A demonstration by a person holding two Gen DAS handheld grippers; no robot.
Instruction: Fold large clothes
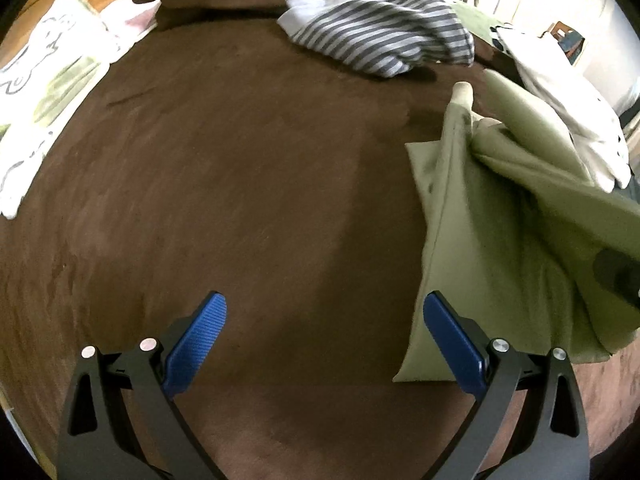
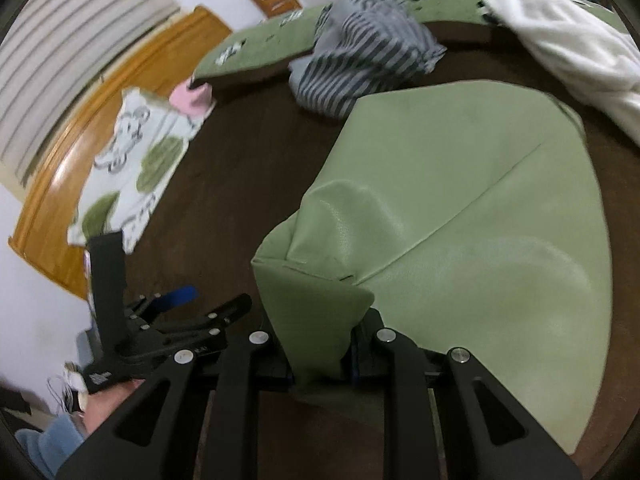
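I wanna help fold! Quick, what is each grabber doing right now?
Left gripper: open, holding nothing, over the brown bed cover.
Right gripper: closed on a bunched edge of the green garment.

My left gripper (image 1: 325,338) hangs wide apart above brown bedspread (image 1: 224,184); green garment (image 1: 500,240) lies right, striped garment (image 1: 384,36) beyond.

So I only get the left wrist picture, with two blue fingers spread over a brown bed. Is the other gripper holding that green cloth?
Observer: Yes. In the right wrist view the right gripper is shut on a bunched corner of the green garment.
Operator: Is the rest of it crumpled?
Observer: No, beyond that corner it lies mostly flat on the brown blanket, with one long crease.
Operator: Anything behind the left gripper?
Observer: The person's hand, in a blue sleeve, holding the left gripper.
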